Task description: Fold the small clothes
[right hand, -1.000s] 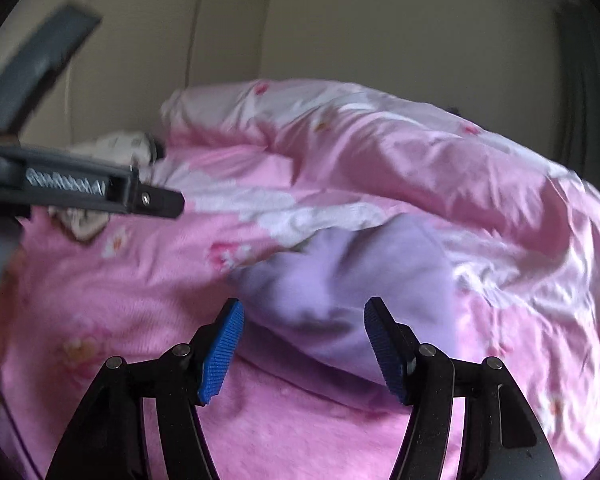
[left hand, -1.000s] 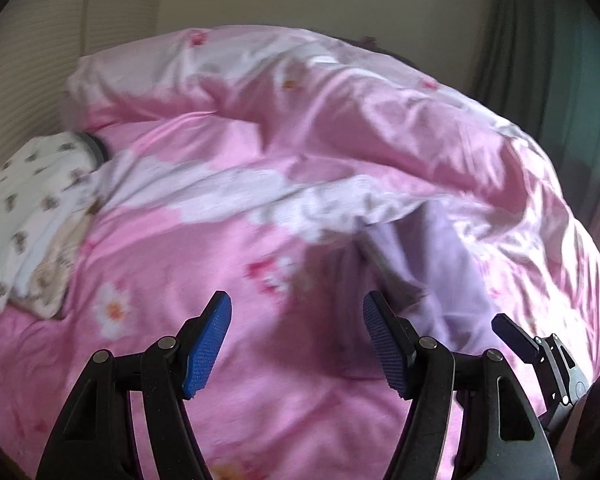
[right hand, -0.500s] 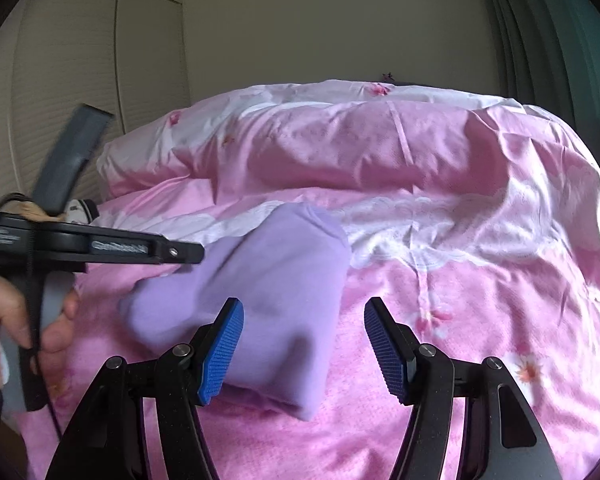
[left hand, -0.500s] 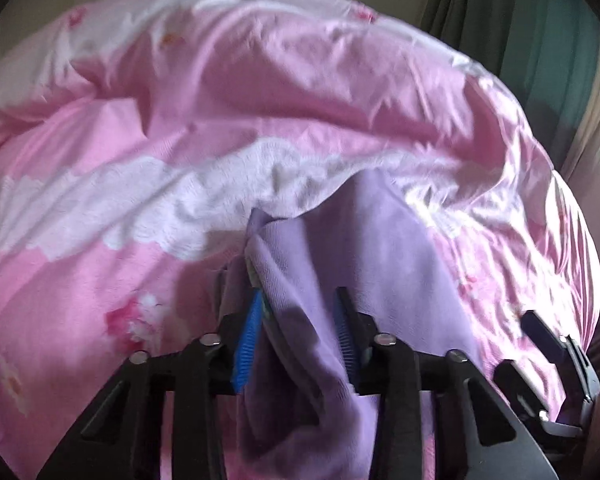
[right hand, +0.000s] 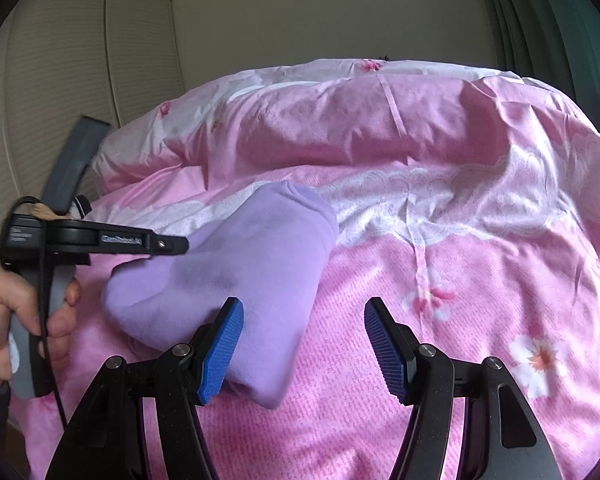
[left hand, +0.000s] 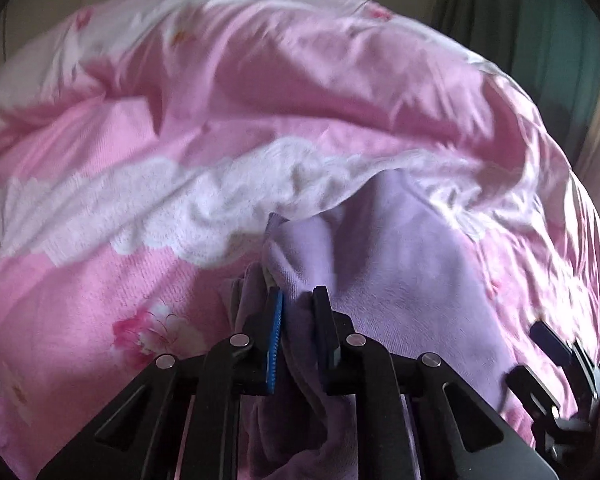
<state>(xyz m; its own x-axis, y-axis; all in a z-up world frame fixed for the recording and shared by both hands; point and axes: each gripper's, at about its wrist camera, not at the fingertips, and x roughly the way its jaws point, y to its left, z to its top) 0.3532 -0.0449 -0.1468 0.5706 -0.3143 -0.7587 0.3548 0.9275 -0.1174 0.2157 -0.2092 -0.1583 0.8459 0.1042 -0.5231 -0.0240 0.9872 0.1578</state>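
Right wrist alone shows the right tool (right hand: 304, 344) wide; left tool (left hand: 298, 330) grips the lilac garment (left hand: 412, 264).

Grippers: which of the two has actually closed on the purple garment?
The left gripper: its fingers pinch a fold of the purple garment. The right gripper is wide open, gripping nothing.
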